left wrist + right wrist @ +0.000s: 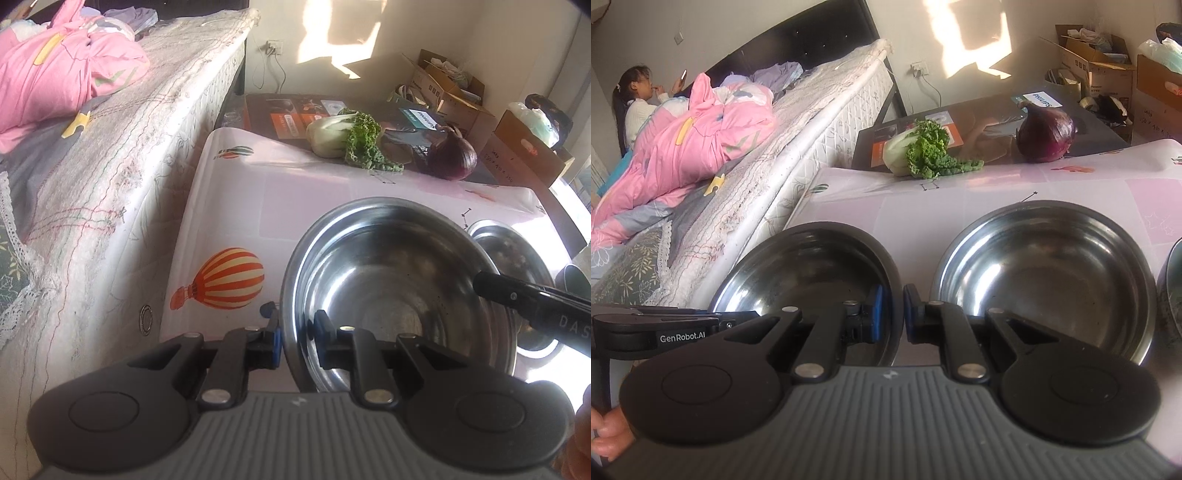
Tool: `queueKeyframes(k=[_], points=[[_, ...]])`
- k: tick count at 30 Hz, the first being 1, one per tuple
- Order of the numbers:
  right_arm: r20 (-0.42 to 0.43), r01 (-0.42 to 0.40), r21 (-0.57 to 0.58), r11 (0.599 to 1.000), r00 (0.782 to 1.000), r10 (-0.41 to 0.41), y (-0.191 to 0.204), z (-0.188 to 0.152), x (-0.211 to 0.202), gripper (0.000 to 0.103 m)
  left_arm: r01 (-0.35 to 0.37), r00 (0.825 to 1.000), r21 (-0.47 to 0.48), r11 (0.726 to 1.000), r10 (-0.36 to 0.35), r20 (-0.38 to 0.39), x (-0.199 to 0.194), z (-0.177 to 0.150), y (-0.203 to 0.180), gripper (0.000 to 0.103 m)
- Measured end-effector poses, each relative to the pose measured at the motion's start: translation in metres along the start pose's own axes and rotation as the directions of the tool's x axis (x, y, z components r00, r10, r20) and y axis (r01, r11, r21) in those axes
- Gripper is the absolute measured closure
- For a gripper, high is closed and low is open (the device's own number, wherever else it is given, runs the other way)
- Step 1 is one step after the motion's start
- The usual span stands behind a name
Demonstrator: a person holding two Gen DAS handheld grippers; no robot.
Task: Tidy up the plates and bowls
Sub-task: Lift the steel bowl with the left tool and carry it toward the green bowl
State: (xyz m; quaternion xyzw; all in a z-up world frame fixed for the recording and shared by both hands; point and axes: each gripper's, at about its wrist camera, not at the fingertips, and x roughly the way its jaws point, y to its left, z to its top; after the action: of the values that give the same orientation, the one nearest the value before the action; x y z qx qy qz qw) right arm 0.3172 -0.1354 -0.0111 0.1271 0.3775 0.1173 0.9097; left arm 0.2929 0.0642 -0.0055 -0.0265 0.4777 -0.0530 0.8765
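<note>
Left wrist view
- Left hand-held gripper [297, 326]: clamped on the near-left rim of a steel bowl [391, 291], one pad outside the wall, one inside.
- Right hand-held gripper [532, 306]: reaches in from the right over the far rim of the same bowl.
- Second bowl [509, 254]: sits on the table [258, 206] just behind and to the right, partly hidden.
- Far edge: a leafy cabbage [343, 136] and a red onion [451, 153].

Right wrist view
- Right hand-held gripper [892, 314]: pinched together on the right rim of the steel bowl [798, 273].
- Neighbour bowl [1045, 277]: rests on the table [960, 206] just to the right; a third rim [1174, 291] shows at the frame edge.

Risk
- Slip: both grips are thin pinches on smooth, curved steel; uneven lifting would likely tilt the bowl out of one clamp.
- Collision: the held bowl is near its neighbour, so a low sideways carry could knock rim against rim.
</note>
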Motion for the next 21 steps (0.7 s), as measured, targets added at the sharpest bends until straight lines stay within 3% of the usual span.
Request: queueKeyframes(k=[11,21], points=[[0.076,0.070,0.072,0.995,0.994,-0.076,-0.061,0.026,-0.048,0.092,0.047,0.998,0.100,0.994,-0.050,0.036,0.001,0.033,-0.084,0.084],[0.067,0.149,0.146,0.978,0.985,-0.160,-0.131,0.024,-0.059,0.091,0.092,0.996,0.143,0.985,-0.088,-0.034,0.043,0.035,-0.140,0.083]])
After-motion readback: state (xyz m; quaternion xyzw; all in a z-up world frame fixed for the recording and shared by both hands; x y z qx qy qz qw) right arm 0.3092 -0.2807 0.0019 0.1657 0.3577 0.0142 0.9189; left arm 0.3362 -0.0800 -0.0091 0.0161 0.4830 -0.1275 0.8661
